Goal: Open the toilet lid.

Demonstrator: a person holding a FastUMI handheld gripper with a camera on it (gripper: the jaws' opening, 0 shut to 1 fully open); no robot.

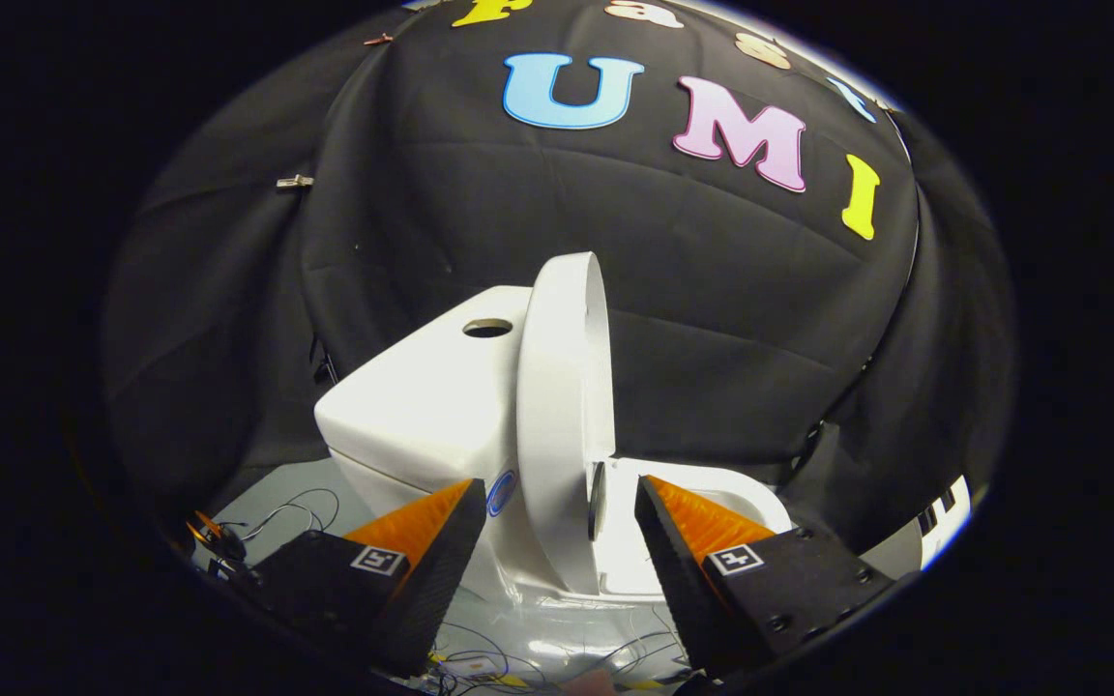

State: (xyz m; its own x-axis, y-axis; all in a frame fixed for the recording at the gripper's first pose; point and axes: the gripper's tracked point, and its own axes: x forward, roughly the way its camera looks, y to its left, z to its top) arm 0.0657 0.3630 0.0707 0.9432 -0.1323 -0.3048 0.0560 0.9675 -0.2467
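A white toilet stands on the floor just beyond my fingers. Its lid (557, 416) is raised upright, seen edge-on, leaning back against the white tank (422, 396), which has a round hole (487, 329) on top. The bowl rim (712, 503) shows to the right of the lid, partly behind my right finger. My gripper (562, 503) is open, its two fingers spread wide on either side of the lid's lower edge, not touching it. Nothing is held between them.
Black cloth walls close in behind and on both sides of the toilet. Loose thin cables (296, 512) lie on the pale floor to the left of the tank and below the fingers. A white striped object (944, 512) sits at the far right.
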